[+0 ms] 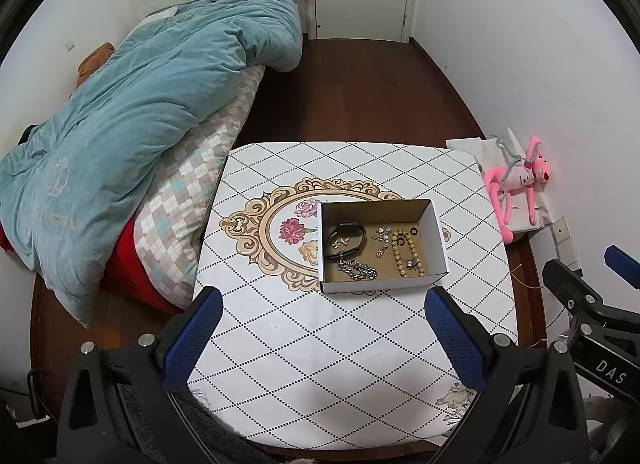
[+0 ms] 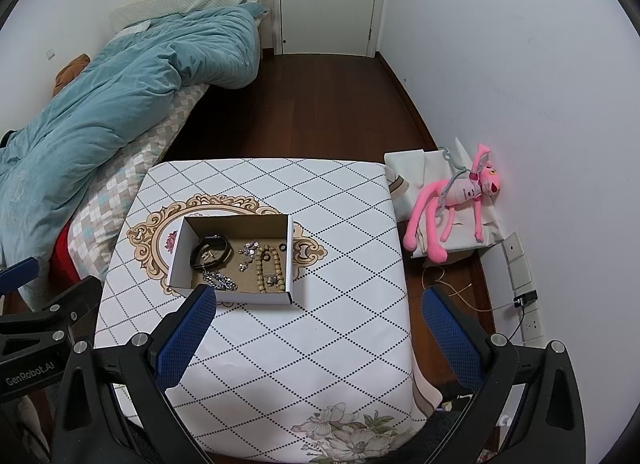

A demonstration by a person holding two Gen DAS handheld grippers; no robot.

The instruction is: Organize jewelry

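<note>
Bedroom floor of dark wood carries a bed (image 1: 120,124) and a diamond-patterned table (image 1: 320,344). On the table sits a cardboard box (image 1: 436,236) holding a black bracelet (image 1: 346,242), bead string (image 1: 406,254) and silver chain (image 1: 358,270). Left gripper (image 1: 324,328) and right gripper (image 2: 320,328) hover with jaws wide, holding nothing.

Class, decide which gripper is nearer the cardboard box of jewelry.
Right. The right gripper has one fingertip overlapping the cardboard box near edge; the left gripper hangs just short of it, both open.
</note>
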